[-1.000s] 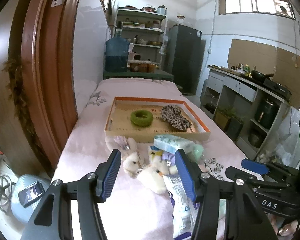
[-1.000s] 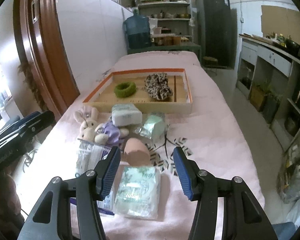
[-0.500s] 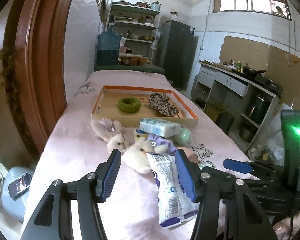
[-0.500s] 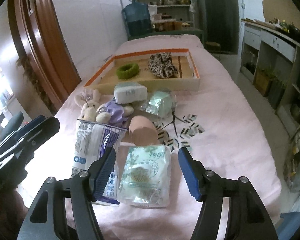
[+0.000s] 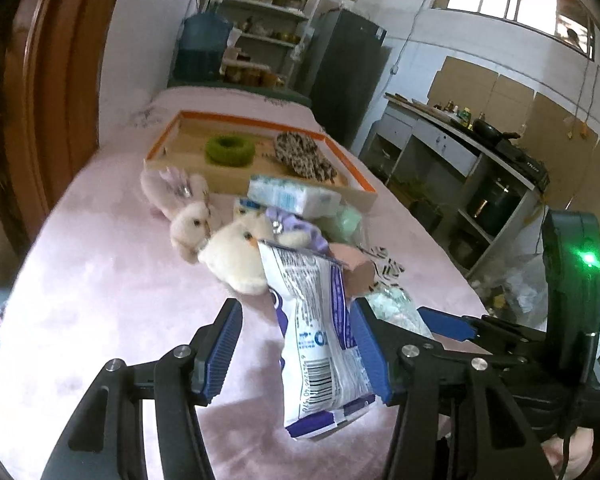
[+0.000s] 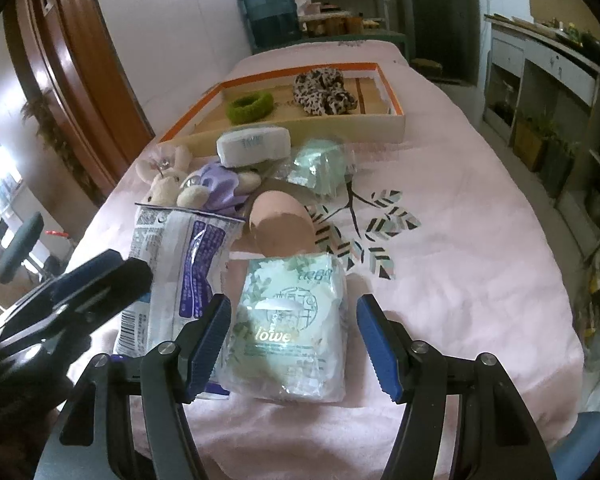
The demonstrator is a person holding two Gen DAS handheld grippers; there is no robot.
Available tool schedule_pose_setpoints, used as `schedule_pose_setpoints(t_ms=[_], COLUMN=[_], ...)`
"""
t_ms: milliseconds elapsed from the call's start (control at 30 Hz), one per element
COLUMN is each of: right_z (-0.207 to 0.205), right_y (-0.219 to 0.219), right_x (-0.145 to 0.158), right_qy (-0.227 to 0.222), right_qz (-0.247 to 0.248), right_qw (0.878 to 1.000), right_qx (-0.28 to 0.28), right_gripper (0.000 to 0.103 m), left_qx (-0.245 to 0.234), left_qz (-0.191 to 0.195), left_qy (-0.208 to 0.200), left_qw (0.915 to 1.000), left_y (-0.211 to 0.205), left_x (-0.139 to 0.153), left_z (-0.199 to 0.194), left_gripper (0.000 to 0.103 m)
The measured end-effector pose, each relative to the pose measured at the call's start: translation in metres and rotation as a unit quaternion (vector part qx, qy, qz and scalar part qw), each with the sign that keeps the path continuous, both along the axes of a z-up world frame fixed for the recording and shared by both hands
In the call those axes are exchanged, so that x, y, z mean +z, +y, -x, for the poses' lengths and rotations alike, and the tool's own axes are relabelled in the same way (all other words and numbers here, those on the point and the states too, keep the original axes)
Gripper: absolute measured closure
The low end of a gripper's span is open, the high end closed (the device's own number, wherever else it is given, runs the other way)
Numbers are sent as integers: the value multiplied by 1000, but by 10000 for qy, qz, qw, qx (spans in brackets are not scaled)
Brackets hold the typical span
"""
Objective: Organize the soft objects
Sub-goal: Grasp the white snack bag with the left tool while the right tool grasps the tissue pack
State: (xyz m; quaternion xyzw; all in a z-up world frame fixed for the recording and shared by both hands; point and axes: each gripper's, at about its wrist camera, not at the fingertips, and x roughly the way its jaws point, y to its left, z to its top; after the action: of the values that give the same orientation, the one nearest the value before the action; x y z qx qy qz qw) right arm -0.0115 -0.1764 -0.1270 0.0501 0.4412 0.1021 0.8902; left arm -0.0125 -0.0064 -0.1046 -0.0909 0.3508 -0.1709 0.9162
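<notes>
Compared with a second ago, both tongs have come down toward the near end of the pile, so the packs now sit right up between the fingers instead of further off. The right gripper (image 6: pixel 296 336) has also just been opening its jaws wider, with the green tissue pack (image 6: pixel 290 320) lying between them.

Progress-wise, I'd say it's early days. Only two soft things are in the wooden tray (image 6: pixel 396 128) at the far end of the table: the green scrunchie (image 6: pixel 250 106) and the leopard-print scrunchie (image 6: pixel 324 92). Everything else is still out on the pink tablecloth (image 6: pixel 460 240) in a heap just in front of the tray's near wall: the plush bunnies (image 5: pixel 220 236), a white tissue pack (image 6: pixel 254 146) on top of them, a small mint packet (image 6: pixel 320 170), a peach-coloured sponge thing (image 6: pixel 282 226), then the green tissue pack and the purple-and-white pouch (image 5: pixel 320 332) nearest the table's near edge.

Tongs: the right gripper is released, jaws spread either side of the green tissue pack, and the pads don't look like they're pressing it, there's a gap on the right side for sure. The left gripper (image 5: pixel 298 352) is also wide and unclenched; the purple-and-white pouch sits between its fingers, up against the right-hand pad, with clear space to the left one. So nothing is grasped yet, looks like each one is lined up for a grab.
</notes>
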Motion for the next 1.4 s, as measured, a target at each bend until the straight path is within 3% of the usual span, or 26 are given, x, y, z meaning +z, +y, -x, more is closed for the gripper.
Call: schedule_pose_setpoints(t_ms=[500, 900, 1200, 1267, 1333, 1367, 1400], right_z=[-2, -2, -2, -2, -1, 0, 0], right_y=[-6, -9, -9, -9, -6, -4, -2], right_x=[-8, -11, -13, -13, -12, -12, -11], right_qy=[107, 111, 95, 75, 47, 28, 8], right_qz=[-72, 3, 39, 56, 87, 118, 157], right_qw=[9999, 9999, 9999, 10000, 9999, 9998, 9998], right_qx=[-26, -17, -6, 32, 88, 129, 154], right_gripper=[36, 37, 40, 45, 49, 52, 53], left_qx=[-18, -72, -141, -148, -180, -186, -242], left_qz=[240, 176, 232, 236, 225, 206, 231], left_qy=[409, 540, 685, 687, 668, 649, 631], left_qw=[9989, 9984, 9973, 9972, 9974, 9975, 9974], left_y=[-1, -8, -9, -9, -11, -11, -12], left_x=[-22, -33, -37, -37, -37, -37, -37], left_z=[-11, -16, -18, -18, -17, -17, -16], left_gripper=[48, 48, 48, 49, 58, 70, 72])
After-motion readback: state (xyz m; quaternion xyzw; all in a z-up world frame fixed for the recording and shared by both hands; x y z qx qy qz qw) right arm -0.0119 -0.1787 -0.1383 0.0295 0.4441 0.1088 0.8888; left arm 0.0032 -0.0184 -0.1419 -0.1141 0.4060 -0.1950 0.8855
